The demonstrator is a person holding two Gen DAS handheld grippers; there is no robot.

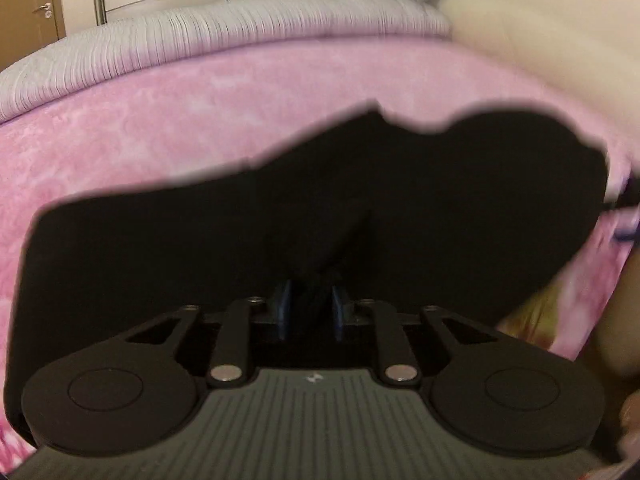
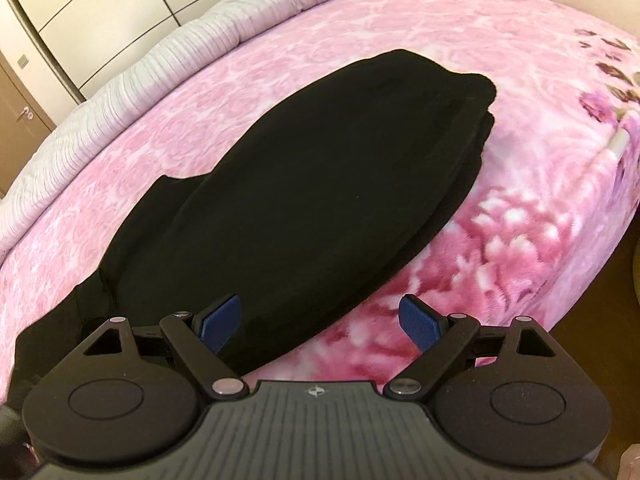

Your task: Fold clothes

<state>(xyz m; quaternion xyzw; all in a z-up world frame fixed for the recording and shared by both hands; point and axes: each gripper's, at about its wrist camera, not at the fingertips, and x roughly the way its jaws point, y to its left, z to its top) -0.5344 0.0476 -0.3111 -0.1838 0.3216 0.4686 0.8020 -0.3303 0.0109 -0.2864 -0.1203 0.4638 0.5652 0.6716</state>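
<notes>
The black garment (image 2: 304, 184) lies on the pink floral blanket (image 2: 400, 32) of the bed, already doubled over: in the right wrist view its far edge shows stacked layers, and the cloth runs from just ahead of the tool away toward the upper right. A grey ribbed pillow (image 2: 120, 92) sits beyond it, well apart.

The left gripper (image 1: 311, 312) has its blue pads drawn close together with a bunch of black cloth caught between them; the fabric rises in a peaked fold straight ahead of the fingertips and spreads out to both sides. That view is smeared, so whether the pads truly pinch the cloth or only close loosely around it is hard to say, but it looks like a grip.

The right gripper (image 2: 322, 320) stands wide, holding nothing. Its left pad hangs over the near edge of the garment, its right pad over bare blanket, so the hem passes between them without being pressed.

The step in hand seems to be another fold, with the left tool carrying a pinched part of the cloth across while the right waits at the near edge. The next move likely calls for the right tool to come down on that edge and pin or take it, so the stacked layers do not slide, and for the left to lay its portion flat and square before letting go
</notes>
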